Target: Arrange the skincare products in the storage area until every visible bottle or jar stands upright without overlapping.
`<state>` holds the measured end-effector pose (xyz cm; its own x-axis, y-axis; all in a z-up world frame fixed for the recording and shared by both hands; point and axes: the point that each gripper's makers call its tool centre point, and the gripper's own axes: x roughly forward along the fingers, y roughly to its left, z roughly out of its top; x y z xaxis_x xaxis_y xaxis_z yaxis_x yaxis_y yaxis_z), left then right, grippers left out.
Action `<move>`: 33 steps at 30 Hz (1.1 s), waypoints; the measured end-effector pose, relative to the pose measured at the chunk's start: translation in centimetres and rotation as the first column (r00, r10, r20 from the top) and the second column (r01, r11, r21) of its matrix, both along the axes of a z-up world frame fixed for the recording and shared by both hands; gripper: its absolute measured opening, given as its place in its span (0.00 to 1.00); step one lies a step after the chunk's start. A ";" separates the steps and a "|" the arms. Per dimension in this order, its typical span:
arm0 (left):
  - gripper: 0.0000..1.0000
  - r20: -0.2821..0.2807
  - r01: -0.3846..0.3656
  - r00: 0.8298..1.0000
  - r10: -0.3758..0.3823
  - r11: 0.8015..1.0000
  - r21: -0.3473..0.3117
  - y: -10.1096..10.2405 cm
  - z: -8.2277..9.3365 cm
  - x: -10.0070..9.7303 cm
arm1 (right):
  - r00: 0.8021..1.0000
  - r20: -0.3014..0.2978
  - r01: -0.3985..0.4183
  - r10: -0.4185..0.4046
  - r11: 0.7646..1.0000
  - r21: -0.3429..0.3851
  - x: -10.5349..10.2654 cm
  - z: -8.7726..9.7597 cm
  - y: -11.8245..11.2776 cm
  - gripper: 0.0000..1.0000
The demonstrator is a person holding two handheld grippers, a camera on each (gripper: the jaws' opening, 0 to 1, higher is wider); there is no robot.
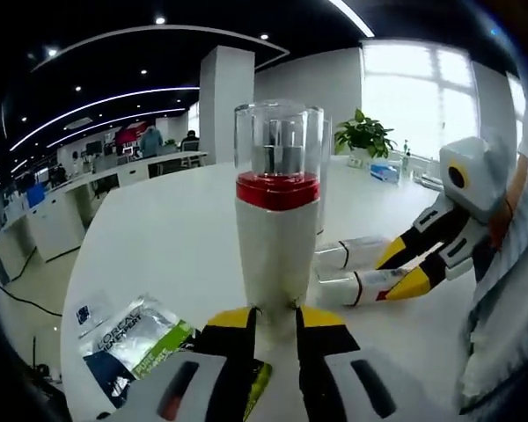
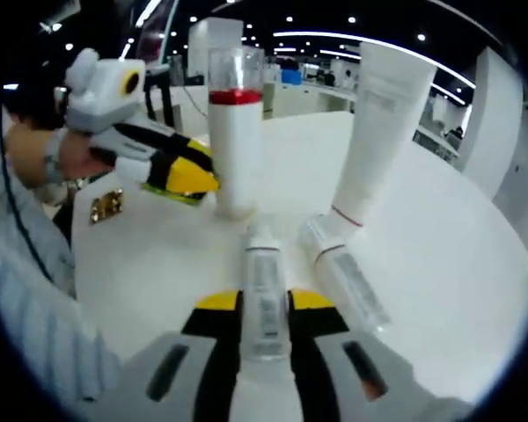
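- While the left gripper (image 1: 273, 327) clamps the base of the red-banded bottle (image 1: 277, 211) standing upright on the white table (image 1: 150, 237), a quick let-go could tip it — tall, narrow foot.
- Right gripper (image 2: 266, 309) is closed round a small tube (image 2: 264, 290) lying flat; a second tube (image 2: 343, 277) lies just beside it, near a tall white tube (image 2: 378, 123) standing cap-down. Swinging the held tube up could knock either over.
- Bottle's clear cap shows a pump inside; contents otherwise opaque, can't tell fill.
- Sachet (image 1: 141, 338) lies flat by the left jaws.
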<state>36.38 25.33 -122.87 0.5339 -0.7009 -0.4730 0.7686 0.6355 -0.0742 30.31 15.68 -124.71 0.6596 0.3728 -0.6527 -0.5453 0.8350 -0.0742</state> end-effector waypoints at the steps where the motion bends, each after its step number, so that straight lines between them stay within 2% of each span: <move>1: 0.18 0.000 0.001 1.000 -0.001 1.000 0.000 -0.2 0.0 0.2 | 1.000 0.003 0.002 -0.002 1.000 -0.001 0.0 0.1 0.0 0.19; 12: 0.18 0.000 -0.011 1.000 0.011 1.000 -0.017 -1.9 0.1 2.0 | 0.999 0.048 0.010 -0.013 0.998 0.064 -0.2 1.6 0.1 0.21; 15: 0.18 -0.003 -0.020 1.000 0.020 0.999 -0.025 -2.4 0.1 2.5 | 0.998 0.062 0.025 -0.030 0.997 0.077 -0.2 1.9 -0.1 0.21; 18: 0.18 -0.005 -0.027 1.000 0.027 0.999 -0.036 -2.9 0.1 2.8 | 0.993 0.097 0.059 -0.071 0.991 0.122 0.2 2.9 -0.5 0.20; 19: 0.18 -0.007 -0.029 1.000 0.029 0.999 -0.038 -3.0 0.1 2.9 | 0.986 0.133 0.084 -0.104 0.985 0.153 0.7 3.7 -0.9 0.20; 22: 0.18 -0.007 -0.036 0.999 0.036 0.999 -0.040 -3.4 0.1 3.4 | 0.972 0.160 0.136 -0.171 0.969 0.208 2.4 5.2 -2.3 0.20; 24: 0.18 -0.005 -0.037 0.999 0.037 0.999 -0.040 -3.7 0.1 3.6 | 0.967 0.173 0.159 -0.185 0.975 0.156 4.1 5.2 -3.8 0.20; 25: 0.18 -0.004 -0.037 0.999 0.037 0.999 -0.040 -3.8 0.1 3.7 | 0.965 0.193 0.158 -0.180 0.980 0.122 5.1 5.3 -4.6 0.20; 26: 0.18 -0.005 -0.036 0.999 0.036 0.999 -0.040 -3.9 0.0 3.9 | 0.965 0.194 0.155 -0.177 0.980 0.123 5.7 5.3 -4.7 0.20; 29: 0.18 -0.008 -0.031 0.999 0.031 0.999 -0.035 -4.3 0.0 4.1 | 0.978 0.153 0.115 -0.139 0.981 0.156 7.4 5.1 -4.7 0.20; 33: 0.18 -0.009 -0.018 1.000 0.018 0.999 -0.028 -4.7 -0.1 4.1 | 0.987 0.137 0.064 -0.079 0.992 0.108 8.7 4.3 -4.6 0.18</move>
<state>40.46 20.58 -122.99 0.5425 -0.7041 -0.4582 0.7562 0.6469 -0.0986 38.99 11.03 -120.44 0.7694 0.3816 -0.5123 -0.4740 0.8787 -0.0573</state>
